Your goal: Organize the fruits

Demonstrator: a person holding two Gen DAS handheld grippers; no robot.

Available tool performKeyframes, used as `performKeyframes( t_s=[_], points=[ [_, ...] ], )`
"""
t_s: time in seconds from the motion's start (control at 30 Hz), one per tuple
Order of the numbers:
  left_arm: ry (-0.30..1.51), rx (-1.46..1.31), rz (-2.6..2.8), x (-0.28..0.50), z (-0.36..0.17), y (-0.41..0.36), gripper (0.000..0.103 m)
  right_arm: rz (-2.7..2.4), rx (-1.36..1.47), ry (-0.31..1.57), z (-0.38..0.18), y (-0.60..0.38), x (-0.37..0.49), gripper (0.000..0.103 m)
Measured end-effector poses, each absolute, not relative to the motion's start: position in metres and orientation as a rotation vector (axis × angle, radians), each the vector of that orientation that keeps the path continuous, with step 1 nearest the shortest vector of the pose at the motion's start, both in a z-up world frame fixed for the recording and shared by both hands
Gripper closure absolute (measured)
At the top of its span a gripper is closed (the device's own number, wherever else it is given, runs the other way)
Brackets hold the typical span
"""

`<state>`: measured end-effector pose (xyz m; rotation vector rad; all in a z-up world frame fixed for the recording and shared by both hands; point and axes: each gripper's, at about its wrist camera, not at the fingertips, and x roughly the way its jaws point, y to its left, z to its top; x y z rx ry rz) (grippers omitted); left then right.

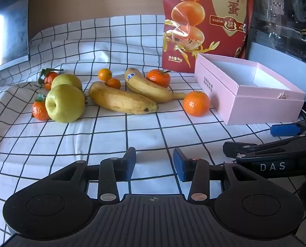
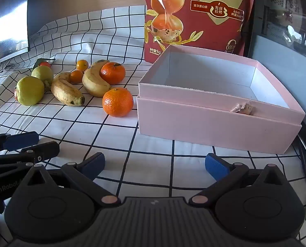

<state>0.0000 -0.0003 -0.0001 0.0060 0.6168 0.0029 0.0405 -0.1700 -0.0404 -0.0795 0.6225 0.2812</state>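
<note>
Fruit lies on a checked cloth: two green apples [image 1: 64,106] [image 1: 67,80], two bananas [image 1: 122,100] [image 1: 150,88], and several mandarins, one [image 1: 196,103] nearest an open, empty pink box [image 1: 266,107]. In the right wrist view the box [image 2: 214,123] is just ahead, with that mandarin [image 2: 118,102] at its left, bananas [image 2: 67,91] and apples [image 2: 29,90] further left. My left gripper [image 1: 154,161] is open and empty, low over the cloth in front of the fruit. My right gripper [image 2: 154,164] is open wide and empty, before the box.
A tall red snack bag [image 1: 206,20] stands behind the box. A dark screen [image 1: 7,20] is at the far left, and dark equipment [image 1: 286,10] at the right. The right gripper [image 1: 276,152] shows at the left view's right edge.
</note>
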Motion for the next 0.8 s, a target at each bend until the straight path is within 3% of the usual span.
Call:
performKeyframes(
  t_s=[0.8],
  points=[
    [0.618,-0.004,0.0,-0.0035,-0.0006,-0.0021,0.058,0.281,-0.08,0.622,-0.04,-0.1703,0.0403,0.0]
  ],
)
